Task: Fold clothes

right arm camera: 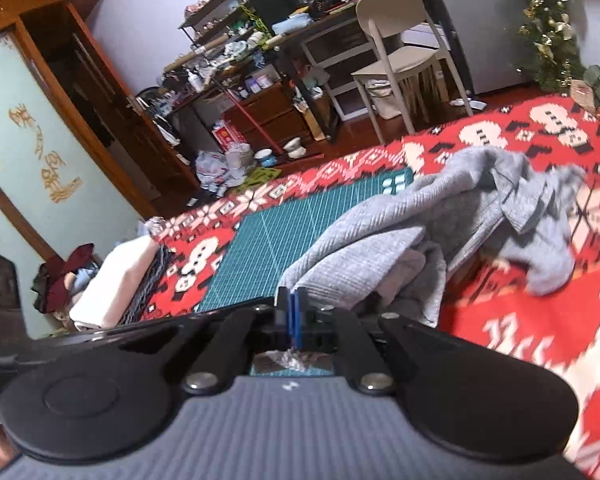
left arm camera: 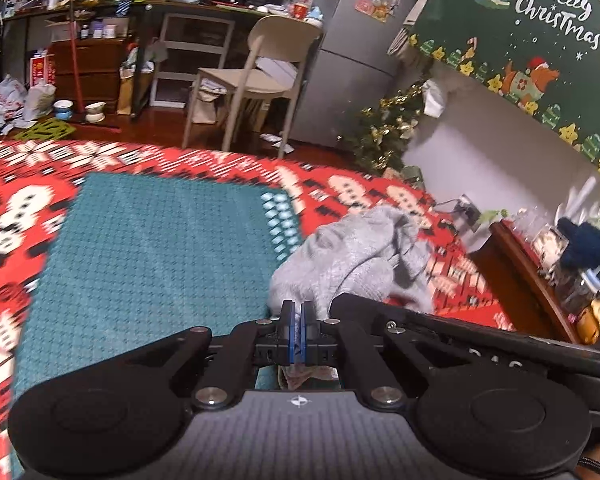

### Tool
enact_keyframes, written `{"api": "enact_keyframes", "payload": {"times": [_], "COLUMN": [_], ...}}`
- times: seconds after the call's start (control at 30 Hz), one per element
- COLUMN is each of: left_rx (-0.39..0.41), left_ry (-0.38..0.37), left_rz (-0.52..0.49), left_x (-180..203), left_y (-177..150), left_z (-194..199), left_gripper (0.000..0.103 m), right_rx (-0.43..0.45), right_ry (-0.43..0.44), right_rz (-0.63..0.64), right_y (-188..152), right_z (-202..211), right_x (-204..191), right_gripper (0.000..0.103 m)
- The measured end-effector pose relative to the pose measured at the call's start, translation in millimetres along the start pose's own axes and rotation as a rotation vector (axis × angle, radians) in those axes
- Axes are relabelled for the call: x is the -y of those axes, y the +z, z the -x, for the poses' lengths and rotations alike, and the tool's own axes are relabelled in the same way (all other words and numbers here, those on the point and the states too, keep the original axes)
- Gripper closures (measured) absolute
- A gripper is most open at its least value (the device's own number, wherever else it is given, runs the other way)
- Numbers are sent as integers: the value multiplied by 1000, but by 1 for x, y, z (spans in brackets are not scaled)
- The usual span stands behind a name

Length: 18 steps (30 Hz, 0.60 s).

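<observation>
Sweater [right arm camera: 440, 220] sleeve only in right view

Dim warm indoor light, fisheye bending at edges, motion blur — red blanket [left arm camera: 340, 184] smeared, corners vignetted

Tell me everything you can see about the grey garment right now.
The grey garment is a soft ribbed knit, crumpled and bunched rather than spread flat. It is draped over the red patterned blanket, beside the teal mat. Both tools, left and right, are shut on its near edge.
</observation>
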<state>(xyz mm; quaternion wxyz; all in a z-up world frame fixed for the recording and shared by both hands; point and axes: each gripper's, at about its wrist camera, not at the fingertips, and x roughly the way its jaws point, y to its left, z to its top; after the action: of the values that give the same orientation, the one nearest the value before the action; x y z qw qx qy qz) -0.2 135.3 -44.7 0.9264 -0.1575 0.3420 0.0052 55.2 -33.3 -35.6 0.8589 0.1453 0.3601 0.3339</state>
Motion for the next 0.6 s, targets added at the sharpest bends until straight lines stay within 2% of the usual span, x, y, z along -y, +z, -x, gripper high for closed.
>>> {"api": "enact_keyframes", "payload": {"times": [0.07,0.2,0.33,0.5,0.6], "left_rx": [-2,-8,-24,-55,-57], "left_ry": [15,34,53,147,158], "left_rz": [20,46,17,-51,-55], "left_x": [-15,-39,-49,-54,-58], "left_y": [-9,-24,-39,-61,-68], "left_z": [11,29,36,34,40], "left_gripper": [101,101,100,103,103], "right_rx": [-13,-37,-65,-141,-161], "right_ry": [-14,14,27,-30,-13], "right_rz": [53,125,162,250,248], "right_y": [-15,-35,-55,-82,-91], "right_z": [0,-4,1,-2,-7], "right_x": [-26,-66,-83,-101,-106], "right_gripper": [102,102,102,100,100]}}
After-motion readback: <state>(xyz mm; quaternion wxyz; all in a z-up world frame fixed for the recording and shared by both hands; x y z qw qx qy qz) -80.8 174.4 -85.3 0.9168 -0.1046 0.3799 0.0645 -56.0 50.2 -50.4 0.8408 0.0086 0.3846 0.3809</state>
